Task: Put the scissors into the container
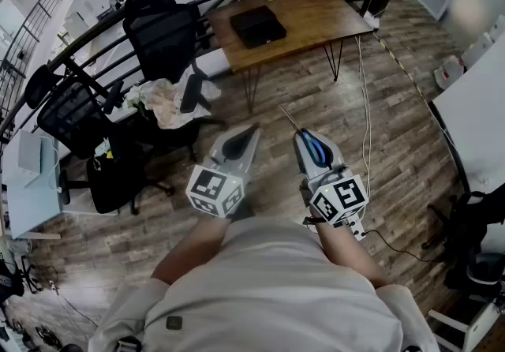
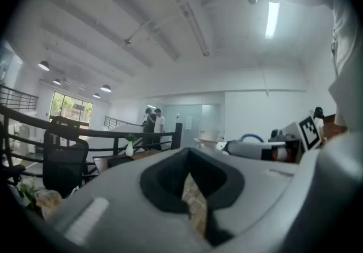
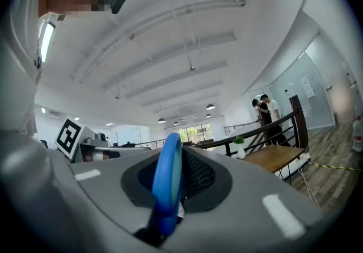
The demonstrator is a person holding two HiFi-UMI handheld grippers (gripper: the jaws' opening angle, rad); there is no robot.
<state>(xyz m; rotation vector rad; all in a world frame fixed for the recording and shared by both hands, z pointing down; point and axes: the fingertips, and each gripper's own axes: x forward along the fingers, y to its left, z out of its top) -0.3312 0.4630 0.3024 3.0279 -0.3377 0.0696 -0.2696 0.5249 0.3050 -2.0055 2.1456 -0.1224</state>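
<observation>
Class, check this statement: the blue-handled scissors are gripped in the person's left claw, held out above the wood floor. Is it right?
Not quite. The scissors are gripped in the right claw, not the left. The right gripper view shows the blue handle clamped between its jaws, and the left claw holds nothing. The rest stands: they are held out above the wood floor.
</observation>
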